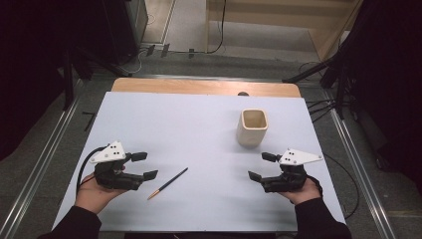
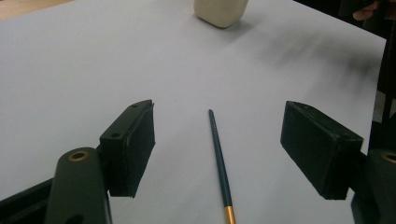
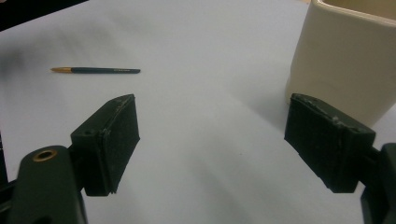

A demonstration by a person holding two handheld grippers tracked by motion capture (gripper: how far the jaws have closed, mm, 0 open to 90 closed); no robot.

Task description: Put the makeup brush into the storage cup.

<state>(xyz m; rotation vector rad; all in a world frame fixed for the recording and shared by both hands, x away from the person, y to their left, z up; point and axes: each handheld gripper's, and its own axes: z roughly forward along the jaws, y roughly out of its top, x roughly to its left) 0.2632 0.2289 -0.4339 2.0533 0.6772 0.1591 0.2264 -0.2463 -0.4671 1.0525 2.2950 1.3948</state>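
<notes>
- The paintbrush [image 1: 167,183] lies flat on the white worktop [image 1: 199,124], just beside your left gripper [image 1: 144,166], its gold ferrule end toward you and its dark handle angled away toward the middle.
- In the left gripper view the paintbrush [image 2: 220,164] runs up between the two jaws, which stand wide apart and touch nothing; it looks lined up so that you can drop straight down and close across the handle.
- Your left gripper is low over the worktop with nothing in it, so the pick appears not yet begun.
- Your right gripper [image 1: 262,166] is likewise spread open and empty, near the front right of the worktop, well apart from the paintbrush [image 3: 95,70].
- The cream cup [image 1: 252,127] stands upright just beyond your right gripper, mouth up; in the right gripper view the cup [image 3: 345,56] sits close behind one jaw without touching it.
- Judging by this layout, the cup is the likely holder for the brush, and your right gripper waits nearby to steady it.
</notes>
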